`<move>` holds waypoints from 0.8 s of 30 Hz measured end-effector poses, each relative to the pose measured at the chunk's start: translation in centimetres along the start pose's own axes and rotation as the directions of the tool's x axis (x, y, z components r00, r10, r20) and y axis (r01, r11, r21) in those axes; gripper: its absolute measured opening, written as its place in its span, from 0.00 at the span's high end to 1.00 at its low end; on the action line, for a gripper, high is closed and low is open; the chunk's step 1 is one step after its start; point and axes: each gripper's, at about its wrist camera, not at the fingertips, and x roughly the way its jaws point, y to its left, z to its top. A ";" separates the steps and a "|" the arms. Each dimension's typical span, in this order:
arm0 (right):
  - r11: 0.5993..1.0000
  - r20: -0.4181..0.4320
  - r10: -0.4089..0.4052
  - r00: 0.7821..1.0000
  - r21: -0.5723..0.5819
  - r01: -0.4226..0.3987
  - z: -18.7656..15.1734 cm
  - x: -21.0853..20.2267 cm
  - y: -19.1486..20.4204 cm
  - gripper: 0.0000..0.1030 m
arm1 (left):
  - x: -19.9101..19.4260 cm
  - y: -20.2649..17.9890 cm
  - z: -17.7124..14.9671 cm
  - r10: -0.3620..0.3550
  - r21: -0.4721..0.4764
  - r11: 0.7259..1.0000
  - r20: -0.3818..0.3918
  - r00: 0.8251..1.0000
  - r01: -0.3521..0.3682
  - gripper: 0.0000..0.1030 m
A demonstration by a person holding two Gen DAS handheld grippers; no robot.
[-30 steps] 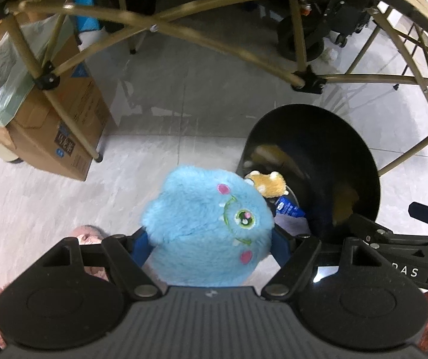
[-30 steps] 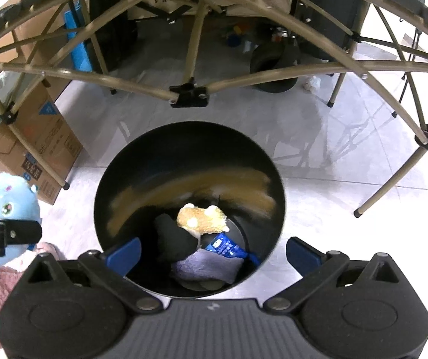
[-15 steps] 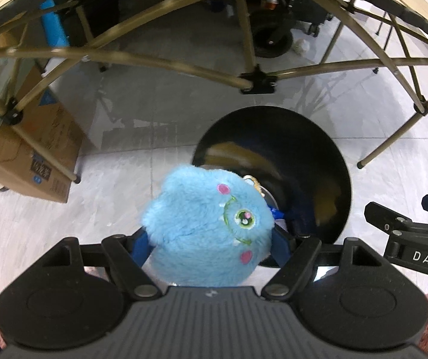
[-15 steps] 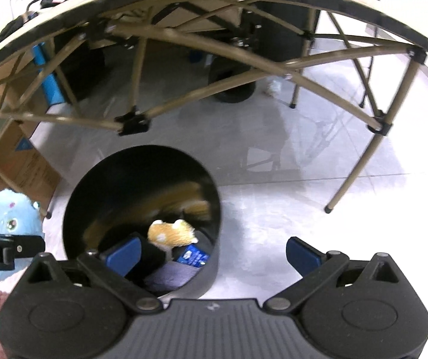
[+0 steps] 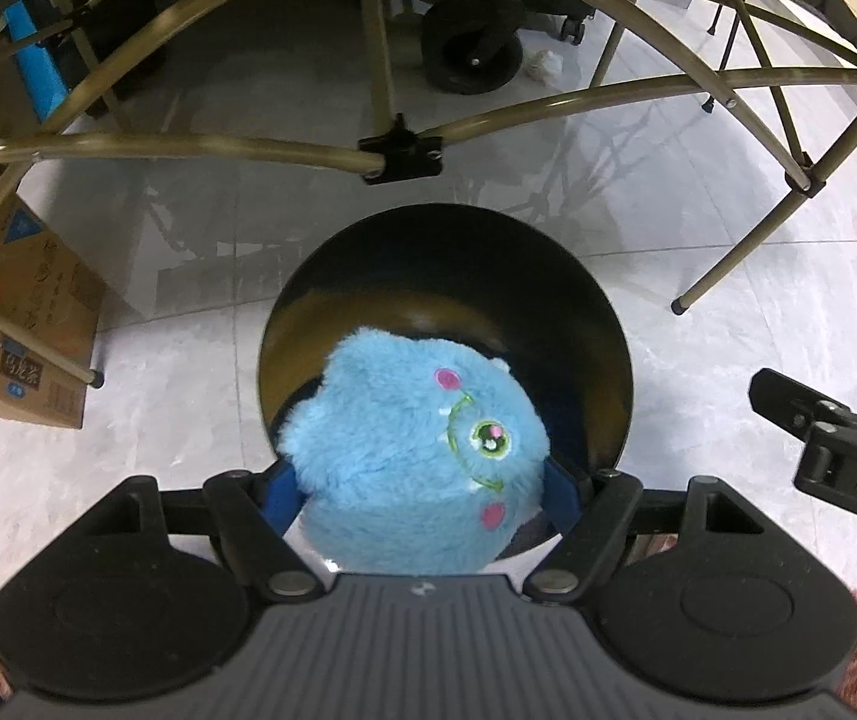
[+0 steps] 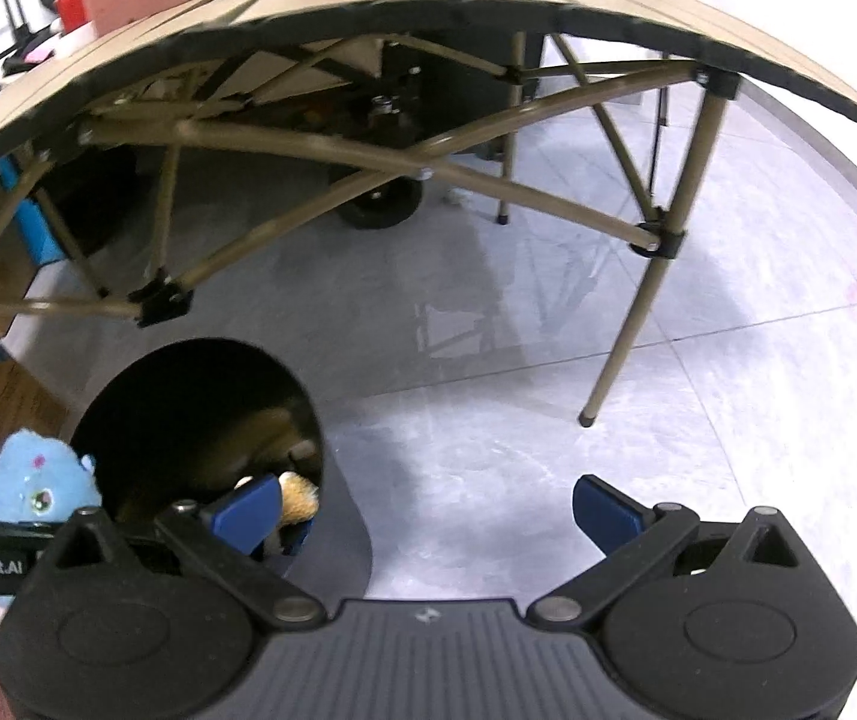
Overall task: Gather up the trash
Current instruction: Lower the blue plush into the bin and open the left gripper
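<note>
Pale tile floor (image 5: 158, 360) is spreading under a folding table (image 6: 428, 6) with tan crossed legs; we are working just in front of it. Our black bin (image 5: 596, 324) is standing open on the tiles, already holding a tan plush (image 6: 299, 495) and other scraps, so part of the collecting looks done. Our left gripper (image 5: 422, 495) is clamping the blue plush toy (image 5: 410, 450) directly over the bin mouth; releasing it seems the remaining step. Our right gripper (image 6: 425, 510) is hanging beside the bin, jaws spread wide, carrying nothing.

Grey floor (image 5: 200, 252) under bin (image 5: 548, 252), apparently cardboard box (image 5: 20, 312)
</note>
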 end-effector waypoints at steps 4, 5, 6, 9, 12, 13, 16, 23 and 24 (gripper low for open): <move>1.000 0.010 -0.015 1.000 0.028 0.015 0.1 -0.1 -0.7 0.00 | 0.9 -0.9 0.7 -0.007 0.002 1.000 -0.010 1.000 0.007 0.25; 0.999 0.012 -0.018 1.000 0.031 0.017 0.2 -0.1 -0.8 0.00 | 1.1 -1.1 0.9 -0.007 0.003 1.000 -0.013 1.000 0.007 0.25; 0.999 0.012 -0.020 1.000 0.033 0.020 0.2 -0.1 -0.9 0.00 | 1.2 -1.3 1.1 -0.007 0.004 1.000 -0.014 1.000 0.007 0.25; 0.999 0.011 -0.025 1.000 0.034 0.025 0.2 0.0 -0.9 0.00 | 1.7 -1.7 1.5 -0.005 -0.001 1.000 -0.018 1.000 0.005 0.25; 0.999 0.007 -0.033 0.999 0.038 0.033 0.2 0.3 -1.1 0.00 | 2.2 -1.8 2.0 0.001 -0.012 1.000 -0.021 1.000 -0.001 0.25; 0.999 0.004 -0.037 0.999 0.038 0.036 0.2 0.3 -1.1 0.00 | 2.3 -1.8 2.2 0.003 -0.016 1.000 -0.023 1.000 -0.003 0.24; 0.998 -0.003 -0.046 0.999 0.040 0.046 0.1 0.6 -1.2 0.00 | 2.9 -1.9 2.5 0.006 -0.026 1.000 -0.030 1.000 -0.007 0.25; 0.996 -0.010 -0.065 0.998 0.053 0.065 0.2 0.9 -1.7 0.00 | 3.2 -2.6 2.8 -0.003 -0.019 1.000 -0.036 0.999 0.003 0.24; 0.996 -0.010 -0.066 0.998 0.054 0.066 0.1 0.9 -1.8 0.00 | 3.2 -2.6 2.8 -0.002 -0.020 1.000 -0.036 0.999 0.001 0.24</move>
